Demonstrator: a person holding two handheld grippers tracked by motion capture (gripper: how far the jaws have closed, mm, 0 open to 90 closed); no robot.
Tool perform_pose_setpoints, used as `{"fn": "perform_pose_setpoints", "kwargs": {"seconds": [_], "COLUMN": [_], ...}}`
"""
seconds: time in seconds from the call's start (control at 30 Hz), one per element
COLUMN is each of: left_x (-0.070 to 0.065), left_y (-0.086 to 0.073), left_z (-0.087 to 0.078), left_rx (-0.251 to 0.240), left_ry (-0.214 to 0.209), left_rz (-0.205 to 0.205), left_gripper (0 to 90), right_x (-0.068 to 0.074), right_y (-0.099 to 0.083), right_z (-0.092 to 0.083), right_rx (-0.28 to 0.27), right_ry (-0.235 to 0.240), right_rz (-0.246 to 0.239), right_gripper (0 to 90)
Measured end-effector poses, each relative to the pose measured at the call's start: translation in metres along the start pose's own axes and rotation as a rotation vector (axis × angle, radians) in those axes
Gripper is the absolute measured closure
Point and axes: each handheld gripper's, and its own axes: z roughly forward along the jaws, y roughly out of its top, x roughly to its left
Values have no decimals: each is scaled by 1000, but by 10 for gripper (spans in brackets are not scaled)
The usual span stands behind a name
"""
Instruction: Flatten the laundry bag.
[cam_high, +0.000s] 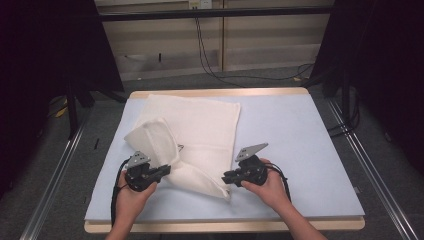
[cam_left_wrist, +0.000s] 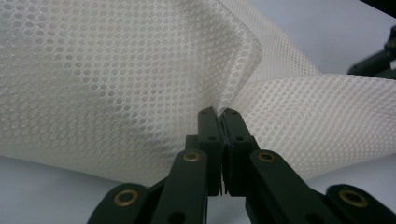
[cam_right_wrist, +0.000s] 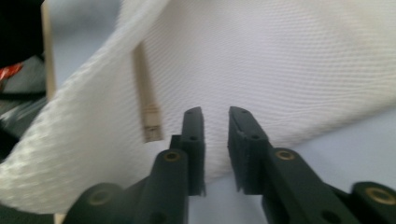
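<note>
Folding looks to be the work in hand, and we see the white mesh fabric bag (cam_high: 192, 137) lying on the pale blue table mat (cam_high: 300, 150), spread over the left-centre of it with its near left corner lifted and turned over. Our left gripper (cam_high: 162, 172) has its jaws pressed together on a doubled edge of the mesh, pinching it where the fold comes to a ridge in the left gripper view (cam_left_wrist: 219, 109). Our right gripper (cam_high: 227, 177) stands with a narrow gap between its jaws at the bag's near right corner, and no cloth sits between the pads in the right gripper view (cam_right_wrist: 215, 140). We judge the mesh to be very light, limp and a little springy (it billows rather than creases), so it will sag from any single point and slide on the smooth mat. A hem or corner seems the best hold, since open netting may slip or snag on a pad; a flat strip like a zip tape (cam_right_wrist: 148, 107) runs along one edge and may give firmer purchase. Room is generous to the right and at the far side of the mat, while the near edge of the table (cam_high: 225, 226) lies close behind both hands.
</note>
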Motion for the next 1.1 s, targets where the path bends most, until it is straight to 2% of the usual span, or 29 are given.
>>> {"fn": "perform_pose_setpoints", "kwargs": {"seconds": [0.03, 0.1, 0.13, 0.17, 0.23, 0.27, 0.37, 0.4, 0.43, 0.47, 0.5, 0.57, 0.6, 0.63, 0.67, 0.73, 0.77, 0.8, 0.83, 0.87, 0.9, 0.97, 1.0, 1.1], "left_x": [0, 1, 1, 1, 1, 2, 2, 2, 2, 2, 2, 2, 2, 2, 2, 0, -1, -2, -2, -2, -1, 0, -1, -2], "left_y": [-1, -2, -4, -4, -6, -7, -9, -9, -9, -9, -9, -9, -8, -7, -7, -4, -3, -3, -2, -1, -2, -2, -3, -4], "left_z": [-1, -2, -4, -4, -5, -5, -6, -6, -6, -6, -5, -4, -3, -2, -1, 2, 4, 5, 6, 7, 7, 5, 4, 0], "left_rx": [-3, -3, -7, -8, -9, -5, -8, -7, -9, -11, -13, -14, -19, -19, -23, -15, -14, -10, -10, -10, -13, -15, -15, -15], "left_ry": [1, 3, 11, 8, 8, 12, 13, 12, 11, 16, 16, 13, 14, 10, 14, 25, 32, 26, 23, 22, 21, 18, 17, 21], "left_rz": [-1, -6, -6, -7, -11, -8, -14, -12, -10, -8, -5, -1, -2, 1, 3, 28, 36, 40, 42, 38, 32, 27, 28, 32], "left_gripper": [881, 880, 880, 879, 877, 877, 877, 877, 876, 876, 876, 876, 876, 876, 877, 877, 877, 877, 877, 876, 877, 876, 876, 876], "right_x": [-5, -11, -13, -14, -16, -17, -16, -15, -15, -15, -14, -14, -14, -14, -17, -26, -29, -32, -33, -32, -29, -23, -20, -14], "right_y": [0, -1, -1, -2, -2, -2, 0, 1, 2, 4, 5, 7, 8, 9, 8, 6, 5, 4, 4, 5, 5, 7, 8, 7], "right_z": [-3, -4, -4, -2, 2, 4, 12, 14, 14, 15, 16, 17, 17, 15, 14, 11, 9, 6, 5, 5, 5, 11, 15, 23], "right_rx": [-8, -6, -5, 9, 15, 12, 50, 53, 56, 61, 59, 69, 73, 84, 89, 81, 75, 52, 35, 29, 15, 4, 18, 35], "right_ry": [-38, -74, -95, -142, -170, -169, -208, -220, -218, -210, -180, -171, -176, -222, -244, -267, -263, -238, -201, -171, -171, -195, -220, -209], "right_rz": [29, 54, 61, 79, 95, 102, 106, 104, 100, 96, 95, 75, 61, 54, 41, 55, 74, 92, 130, 142, 144, 117, 109, 97], "right_gripper": [691, 670, 631, 579, 553, 549, 506, 518, 573, 660, 705, 889, 900, 900, 900, 900, 900, 900, 900, 900, 890, 693, 631, 531]}}
